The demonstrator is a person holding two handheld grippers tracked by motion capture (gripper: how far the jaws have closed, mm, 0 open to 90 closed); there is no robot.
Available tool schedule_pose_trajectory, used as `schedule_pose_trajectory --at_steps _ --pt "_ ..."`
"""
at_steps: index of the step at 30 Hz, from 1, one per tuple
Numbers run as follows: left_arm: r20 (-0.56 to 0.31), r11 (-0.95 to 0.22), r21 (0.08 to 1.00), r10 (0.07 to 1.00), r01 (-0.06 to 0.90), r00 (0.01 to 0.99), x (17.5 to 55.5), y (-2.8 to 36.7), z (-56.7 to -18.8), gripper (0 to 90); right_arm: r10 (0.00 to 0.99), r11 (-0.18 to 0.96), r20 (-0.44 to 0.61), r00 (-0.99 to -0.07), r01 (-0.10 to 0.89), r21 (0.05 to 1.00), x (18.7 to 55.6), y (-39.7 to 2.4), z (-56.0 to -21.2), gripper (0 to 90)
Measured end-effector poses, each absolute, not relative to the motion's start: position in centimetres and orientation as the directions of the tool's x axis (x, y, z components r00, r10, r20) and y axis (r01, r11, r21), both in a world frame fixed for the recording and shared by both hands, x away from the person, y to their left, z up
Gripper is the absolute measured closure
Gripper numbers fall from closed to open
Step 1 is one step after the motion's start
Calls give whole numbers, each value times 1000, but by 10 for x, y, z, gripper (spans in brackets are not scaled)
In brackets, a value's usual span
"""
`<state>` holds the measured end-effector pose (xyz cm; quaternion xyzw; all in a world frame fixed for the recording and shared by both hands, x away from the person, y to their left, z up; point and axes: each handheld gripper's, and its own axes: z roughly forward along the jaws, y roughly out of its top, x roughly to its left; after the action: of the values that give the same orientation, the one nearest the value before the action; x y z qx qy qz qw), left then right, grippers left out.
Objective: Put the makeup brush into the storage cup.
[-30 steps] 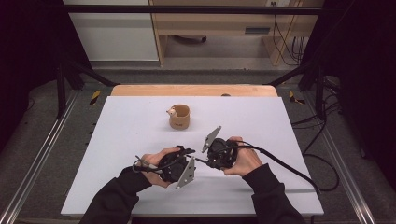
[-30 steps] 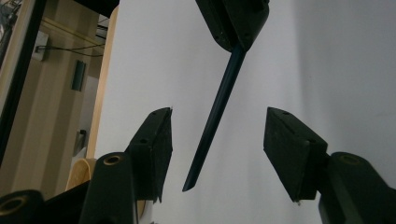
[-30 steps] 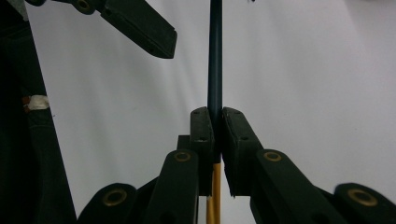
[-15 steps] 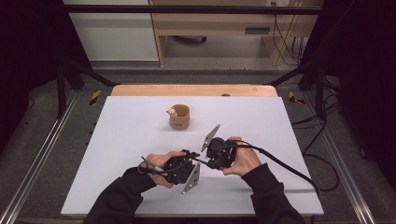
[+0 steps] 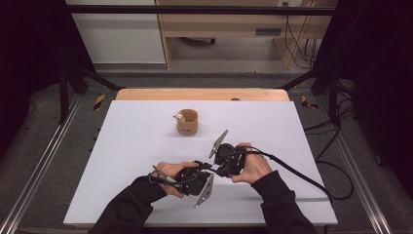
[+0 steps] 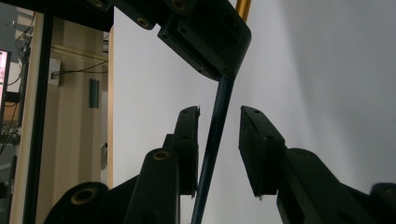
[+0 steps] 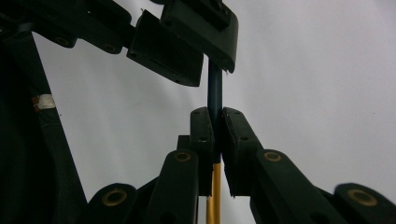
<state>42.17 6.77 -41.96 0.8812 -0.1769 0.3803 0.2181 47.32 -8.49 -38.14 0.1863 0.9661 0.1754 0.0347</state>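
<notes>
The right gripper (image 7: 218, 140) is clamping a dark-and-gold pen (image 7: 215, 93). The left gripper (image 6: 219, 140), facing it, has just been closing around the pen, one pad still off it. Both are hovering over the white table (image 5: 122, 146); a cup (image 5: 187, 122) is standing at twelve o'clock.

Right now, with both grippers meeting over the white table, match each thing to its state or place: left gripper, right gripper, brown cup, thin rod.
Things:
1 left gripper
2 right gripper
3 brown cup
4 thin rod

States or places:
A dark blue with a gold end
B jaws shut on the rod
C alone, farther up the table
D jaws either side of the rod, a gap showing

Pairs: 1-D, 2-B, 3-C, 4-A.
The left gripper's jaws have just been closing, with the rod between them.
</notes>
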Motion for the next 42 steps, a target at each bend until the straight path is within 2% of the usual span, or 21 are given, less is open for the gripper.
schedule_pose_trajectory --at_steps 19,23,28,34,42 --pt "750 -851 199 -188 -487 634 419 63 -422 814 347 877 3 -938 325 355 473 -81 -380 836" --pt "752 -847 201 -188 -492 632 418 63 -421 807 344 878 0 -939 322 354 472 -81 -380 837" --pt "748 -844 209 -187 -494 636 416 62 -421 757 344 877 2 -939 322 358 472 -81 -380 836" --pt "753 -853 185 -197 -489 628 416 61 -423 820 333 885 4 -943 314 344 472 -81 -379 836" --pt "757 -855 163 -211 -492 618 415 62 -422 832 329 880 4 -944 308 363 471 -80 -380 834"
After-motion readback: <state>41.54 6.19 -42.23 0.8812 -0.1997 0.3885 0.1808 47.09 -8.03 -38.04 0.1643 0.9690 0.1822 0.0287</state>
